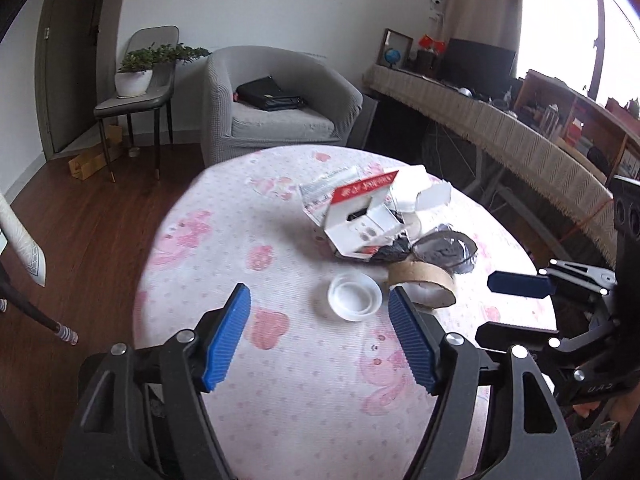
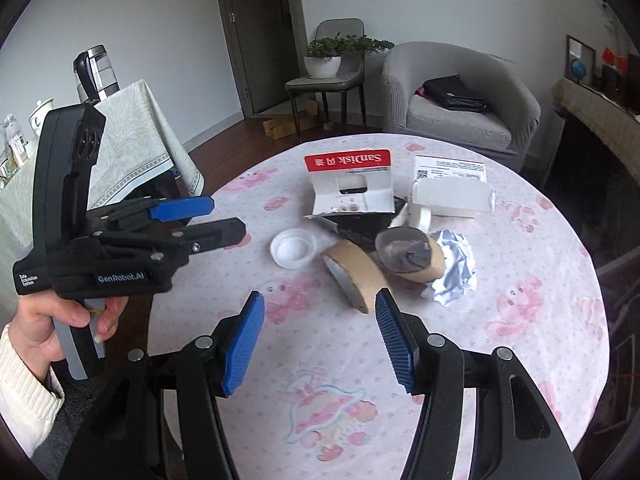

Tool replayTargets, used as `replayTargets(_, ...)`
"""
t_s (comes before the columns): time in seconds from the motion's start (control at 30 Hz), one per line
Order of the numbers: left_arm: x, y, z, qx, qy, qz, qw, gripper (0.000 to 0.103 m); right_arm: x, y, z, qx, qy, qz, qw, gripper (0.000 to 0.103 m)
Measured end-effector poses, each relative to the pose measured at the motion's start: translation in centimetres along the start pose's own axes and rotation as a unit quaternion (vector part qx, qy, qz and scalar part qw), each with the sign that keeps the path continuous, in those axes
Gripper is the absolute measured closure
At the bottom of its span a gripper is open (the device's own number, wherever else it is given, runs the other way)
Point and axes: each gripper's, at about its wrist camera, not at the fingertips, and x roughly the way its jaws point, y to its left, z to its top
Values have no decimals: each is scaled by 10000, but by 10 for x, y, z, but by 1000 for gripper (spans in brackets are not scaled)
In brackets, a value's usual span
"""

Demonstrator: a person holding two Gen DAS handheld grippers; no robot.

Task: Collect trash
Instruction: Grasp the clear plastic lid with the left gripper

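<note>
With both grippers, left [image 1: 320, 336] and right [image 2: 320, 338], empty and their fingers apart, bring the left one down over the white lid [image 1: 354, 296] near the tabletop's [image 1: 224, 264] middle, then close gently.

We hold our left gripper [image 1: 318, 338] and right gripper [image 2: 320, 340] above the round table [image 2: 520, 360], both angled downward. Both have jaws apart and empty. Our left hand [image 2: 52, 320] grips its handle at the table's left edge.

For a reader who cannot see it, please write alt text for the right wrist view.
The open right gripper is above a round table with a pink tablecloth, empty, facing trash: a tape roll, white lid, crumpled paper and SanDisk package. A hand holds the left gripper open at left.
</note>
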Motion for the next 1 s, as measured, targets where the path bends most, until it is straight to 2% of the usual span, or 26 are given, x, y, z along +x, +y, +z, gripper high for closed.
replayTargets(0.43, 43, -24, -2, 223, 437, 122, 9987, 30, 16, -25, -10, -134, 340, 52, 9993, 45)
replayTargets(0.5, 48, -25, -2, 237, 483, 244, 9983, 35, 18, -28, -10, -171, 358, 44, 9992, 45)
replayTargets(0.77, 56, -29, -2, 377, 584, 342, 9970, 52, 31, -33, -4, -62, 416, 137, 9990, 45)
replayTargets(0.83, 56, -28, -1, 343, 590, 328, 9971, 61, 31, -29, 0, -125, 400, 110, 9991, 45)
replayTargets(1.0, 46, -20, 0, 159, 495, 317, 9981, 61, 35, -20, 6, -212, 380, 79, 9990, 45)
